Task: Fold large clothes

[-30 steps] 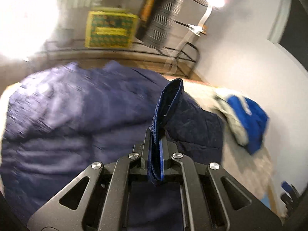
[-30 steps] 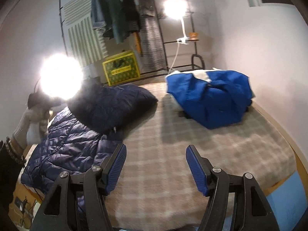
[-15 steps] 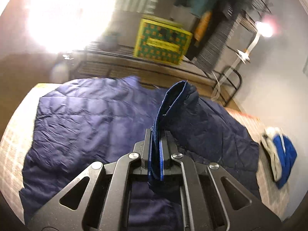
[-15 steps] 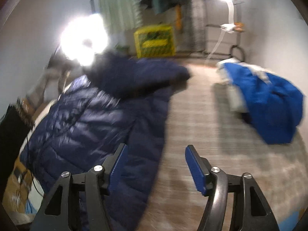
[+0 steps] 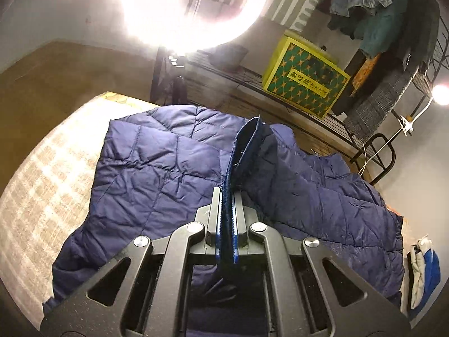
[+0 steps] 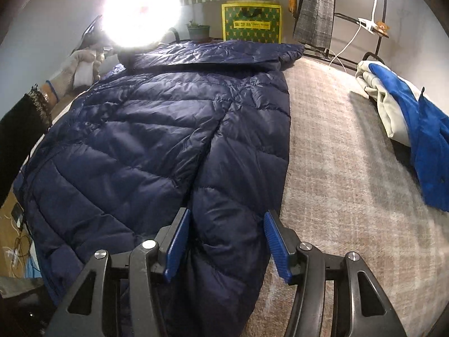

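Observation:
A navy quilted jacket (image 6: 146,140) lies spread on the bed's checked beige cover (image 6: 336,168), its far part folded over. In the left wrist view my left gripper (image 5: 227,193) is shut on a ribbed navy cuff (image 5: 247,140) of that jacket (image 5: 157,174), and the cuff stands up above the pads. My right gripper (image 6: 226,224) hovers over the jacket's near sleeve (image 6: 238,185). Its jaws are closing, with the sleeve between the blue pads (image 6: 176,238), which stand apart from the fabric. A person's hand (image 6: 81,67) shows at the far left.
A blue and white garment (image 6: 415,118) lies bunched at the bed's right side, seen small in the left wrist view too (image 5: 423,269). Behind the bed stand a yellow-green box (image 6: 251,22), a plant pot (image 6: 198,31), a rack of hanging clothes (image 5: 376,22) and a glaring ring light (image 6: 140,8).
The right gripper has swung left from the bare cover to the jacket's near sleeve, and its jaws have narrowed. The left gripper has carried the cuff across and lower; the jacket now lies flatter.

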The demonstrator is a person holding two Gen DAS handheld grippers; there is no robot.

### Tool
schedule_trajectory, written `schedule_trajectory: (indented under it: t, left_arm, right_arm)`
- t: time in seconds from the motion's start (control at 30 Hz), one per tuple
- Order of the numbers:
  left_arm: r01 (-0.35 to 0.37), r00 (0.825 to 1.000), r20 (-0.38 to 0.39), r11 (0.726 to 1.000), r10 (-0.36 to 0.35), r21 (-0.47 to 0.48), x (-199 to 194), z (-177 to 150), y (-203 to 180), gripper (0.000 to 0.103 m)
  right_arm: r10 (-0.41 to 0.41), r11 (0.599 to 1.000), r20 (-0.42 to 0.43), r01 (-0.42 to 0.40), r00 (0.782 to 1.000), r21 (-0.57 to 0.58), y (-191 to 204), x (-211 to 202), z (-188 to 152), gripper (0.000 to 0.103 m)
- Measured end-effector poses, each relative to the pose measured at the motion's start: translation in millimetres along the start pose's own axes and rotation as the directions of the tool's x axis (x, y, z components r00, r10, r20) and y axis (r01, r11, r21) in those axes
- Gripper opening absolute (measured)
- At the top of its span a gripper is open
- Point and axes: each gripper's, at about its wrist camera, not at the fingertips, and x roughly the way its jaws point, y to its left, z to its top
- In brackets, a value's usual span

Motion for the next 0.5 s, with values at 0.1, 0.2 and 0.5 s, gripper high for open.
schedule_trajectory:
  t: [0.1, 0.2, 0.5]
  left_arm:
    - [0.009, 1.000, -0.019, 1.000, -0.009, 0.020, 10, 4, -4, 0.004]
    - [-0.023, 0.996, -0.088, 0.999, 0.026, 0.038, 28, -3, -5, 0.004]
    - [-0.139, 0.985, -0.096, 0.989, 0.143, 0.049, 17, -9, 7, 0.031]
  right_arm:
    - [-0.008, 1.000, 0.003, 0.008, 1.000, -0.001, 3, 0, 1, 0.056]
    - [-0.003, 1.000, 0.000, 0.003, 1.000, 0.006, 1, 0, 1, 0.056]
    - [-0.016, 1.000, -0.001, 0.016, 1.000, 0.006, 2, 0, 1, 0.057]
